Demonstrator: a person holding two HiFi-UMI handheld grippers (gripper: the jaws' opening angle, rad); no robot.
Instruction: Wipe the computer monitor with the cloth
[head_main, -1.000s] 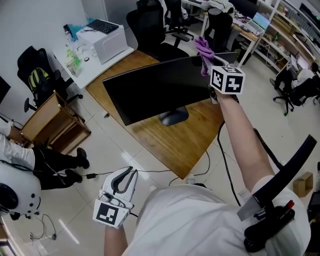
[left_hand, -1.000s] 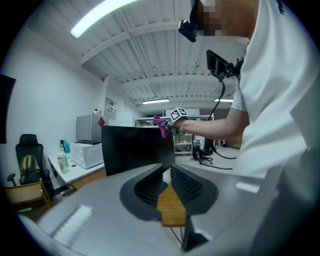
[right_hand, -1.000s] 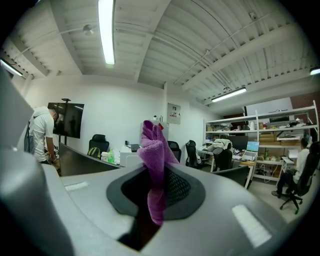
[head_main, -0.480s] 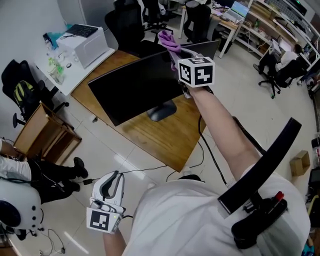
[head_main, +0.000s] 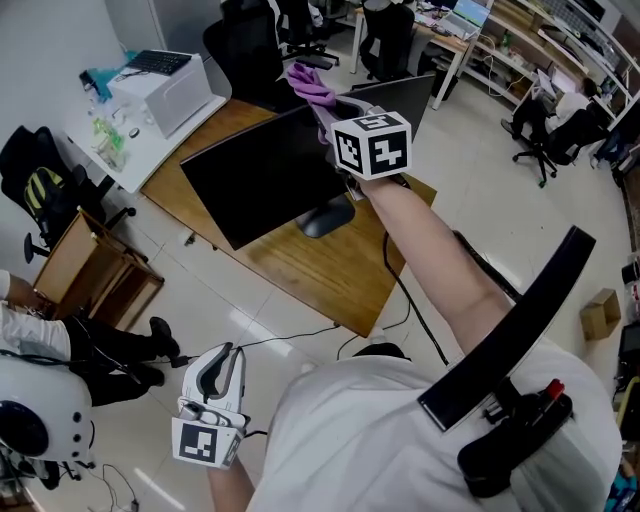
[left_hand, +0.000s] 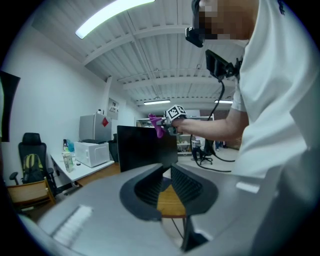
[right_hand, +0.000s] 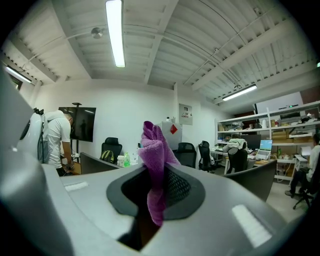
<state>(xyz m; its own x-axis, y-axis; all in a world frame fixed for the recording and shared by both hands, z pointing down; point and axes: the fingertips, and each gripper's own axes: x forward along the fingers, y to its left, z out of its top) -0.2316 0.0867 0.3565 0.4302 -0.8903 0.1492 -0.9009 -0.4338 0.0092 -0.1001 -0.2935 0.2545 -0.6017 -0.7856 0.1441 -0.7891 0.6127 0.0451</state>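
Note:
The black computer monitor (head_main: 265, 170) stands on a wooden desk (head_main: 325, 270); the left gripper view shows it further off (left_hand: 145, 147). My right gripper (head_main: 328, 112) is shut on a purple cloth (head_main: 310, 85) and holds it at the monitor's top edge, right of the middle. The cloth (right_hand: 155, 150) sticks up between the jaws in the right gripper view. My left gripper (head_main: 228, 358) hangs low over the floor, well short of the desk, jaws together and holding nothing (left_hand: 166, 170). The left gripper view also catches the cloth (left_hand: 158, 125).
A white table (head_main: 130, 150) with a white appliance (head_main: 165, 90) and bottles adjoins the desk's left end. A wooden cabinet (head_main: 90, 260) and a seated person (head_main: 40, 330) are at the left. Office chairs (head_main: 245, 50) stand behind the desk. Cables (head_main: 410, 300) run down its front.
My right gripper has carried the cloth leftward along the monitor's top edge, from the right corner toward the middle. The left gripper has stayed low by my side.

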